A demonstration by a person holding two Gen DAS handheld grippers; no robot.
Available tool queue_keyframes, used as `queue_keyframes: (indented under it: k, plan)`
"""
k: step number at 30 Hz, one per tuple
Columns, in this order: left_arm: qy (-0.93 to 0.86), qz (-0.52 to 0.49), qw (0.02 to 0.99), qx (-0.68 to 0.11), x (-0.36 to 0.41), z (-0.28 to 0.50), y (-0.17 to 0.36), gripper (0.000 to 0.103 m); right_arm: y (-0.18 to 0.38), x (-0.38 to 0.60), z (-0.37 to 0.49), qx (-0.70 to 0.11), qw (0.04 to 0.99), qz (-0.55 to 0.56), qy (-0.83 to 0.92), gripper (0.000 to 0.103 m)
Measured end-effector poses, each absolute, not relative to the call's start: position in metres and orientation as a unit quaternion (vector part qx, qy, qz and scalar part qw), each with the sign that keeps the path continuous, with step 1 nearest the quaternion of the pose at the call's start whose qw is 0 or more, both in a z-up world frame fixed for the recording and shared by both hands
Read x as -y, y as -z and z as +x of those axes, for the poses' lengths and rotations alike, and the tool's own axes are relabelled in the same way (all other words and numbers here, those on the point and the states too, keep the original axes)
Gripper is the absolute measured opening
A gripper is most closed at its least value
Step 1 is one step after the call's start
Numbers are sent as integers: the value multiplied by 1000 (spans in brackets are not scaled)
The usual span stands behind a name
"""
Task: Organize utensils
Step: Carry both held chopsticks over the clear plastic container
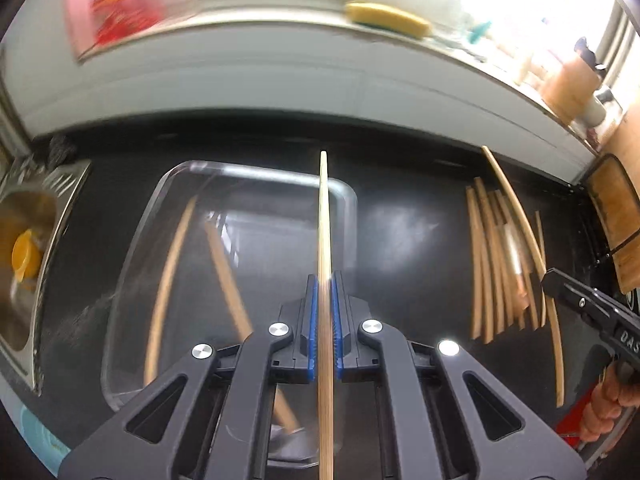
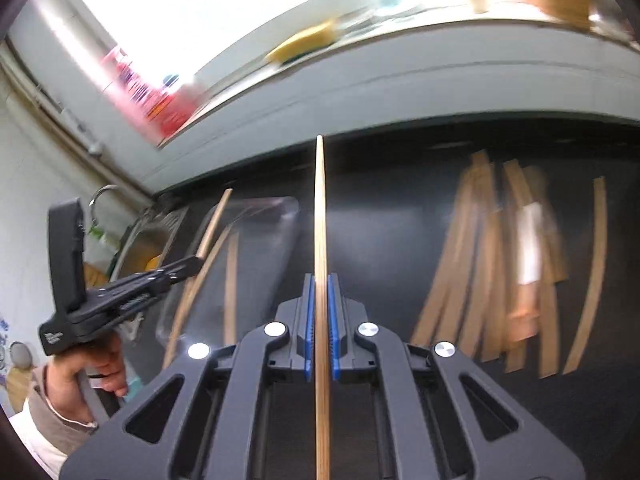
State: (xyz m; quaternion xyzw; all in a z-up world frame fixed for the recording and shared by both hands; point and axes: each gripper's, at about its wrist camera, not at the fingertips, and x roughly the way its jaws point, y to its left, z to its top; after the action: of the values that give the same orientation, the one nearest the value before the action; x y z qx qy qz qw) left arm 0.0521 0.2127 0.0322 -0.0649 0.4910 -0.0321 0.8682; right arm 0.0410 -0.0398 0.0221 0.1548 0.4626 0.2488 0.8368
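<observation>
Left wrist view: the left gripper pinches a chopstick between its blue pads; the stick runs straight ahead along the fingers, its tip over the far rim of a clear tray. The tray sits on the dark surface and holds two more chopsticks, both blurred. To the right, well apart from the tray, a pile of chopsticks lies on the surface. The right gripper shows at the right edge, near the pile. A sink lies at the left, and a sponge rests on the ledge behind.

Right wrist view: the right gripper is pressed onto a second stick, which points straight ahead above the surface. The pile, blurred, lies to the right. At the left, a hand holds the left gripper with its chopstick over the tray.
</observation>
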Motion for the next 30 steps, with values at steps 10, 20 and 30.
queue_keyframes:
  k: [10,20,30]
  plan:
    - [42,-77,862,-500,-307,40,-24,6,-9,-60,22,-492,811,190,-254,7]
    - [68,-72,855,-509,-327,78,-13,6,5,-110,39,-520,803,179,-230,7]
    - [80,-67,837,-537,-336,93,13,6,17,-136,55,-539,800,158,-211,7]
